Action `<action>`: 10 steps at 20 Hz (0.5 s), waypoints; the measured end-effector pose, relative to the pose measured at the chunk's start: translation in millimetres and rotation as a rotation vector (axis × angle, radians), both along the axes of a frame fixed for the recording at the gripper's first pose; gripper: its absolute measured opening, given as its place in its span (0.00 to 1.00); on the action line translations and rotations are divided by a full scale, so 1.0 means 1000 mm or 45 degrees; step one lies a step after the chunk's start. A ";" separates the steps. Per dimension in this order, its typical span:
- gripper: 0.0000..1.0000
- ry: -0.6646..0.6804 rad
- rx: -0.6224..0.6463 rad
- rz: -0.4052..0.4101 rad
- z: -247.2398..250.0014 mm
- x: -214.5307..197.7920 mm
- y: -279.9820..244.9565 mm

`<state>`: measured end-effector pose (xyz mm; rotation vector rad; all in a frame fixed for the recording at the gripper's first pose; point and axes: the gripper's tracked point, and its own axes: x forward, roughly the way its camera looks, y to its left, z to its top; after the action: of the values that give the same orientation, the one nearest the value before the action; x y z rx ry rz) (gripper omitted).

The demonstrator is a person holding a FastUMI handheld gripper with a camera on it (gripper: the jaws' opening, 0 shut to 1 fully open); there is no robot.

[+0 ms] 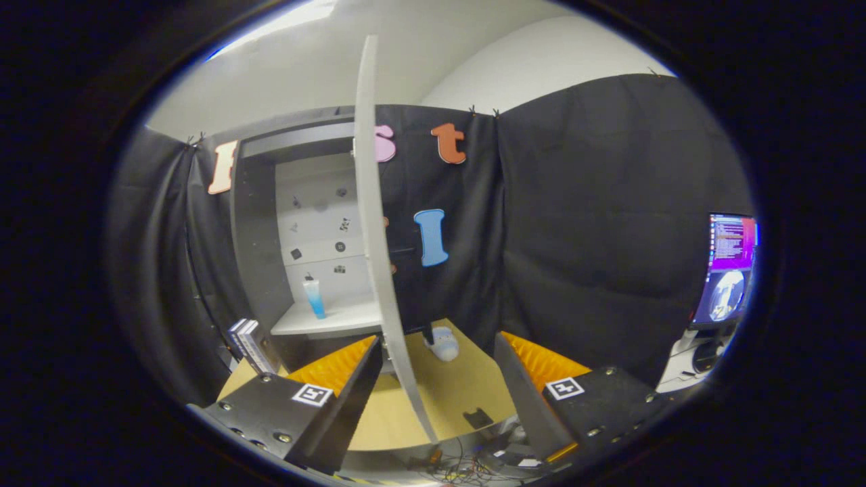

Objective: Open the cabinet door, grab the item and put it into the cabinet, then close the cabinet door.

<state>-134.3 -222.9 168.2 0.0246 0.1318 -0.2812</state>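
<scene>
Door [379,257] stands open, edge-on between spread fingers of gripper [433,399], which grips nothing. Tube [314,299] stands upright on shelf [338,321] inside cabinet [257,223]. Risk: closing push lands off-centre on thin edge, finger slips past, door swings hard, jolt topples tube.

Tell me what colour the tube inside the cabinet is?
Blue fading to white, black cap: tube, gripper view.

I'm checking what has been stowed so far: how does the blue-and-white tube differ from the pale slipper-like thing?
The tube stands upright on the shelf inside the open cabinet; the slipper-like thing lies flat on the tabletop, outside, beyond the door. The tube is slim and tall; the other is squat and rounded. The tube fades clear to blue; the other is pale all over. The gripper is open, the door's edge between its fingers.
</scene>
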 end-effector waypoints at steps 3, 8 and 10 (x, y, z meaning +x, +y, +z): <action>0.99 0.001 -0.021 0.070 0.002 0.022 -0.023; 0.99 0.058 -0.037 0.185 -0.018 0.046 -0.028; 0.98 0.080 -0.016 0.229 -0.024 0.054 -0.022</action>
<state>-80.8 -245.1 144.5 -0.0088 0.1932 -0.1030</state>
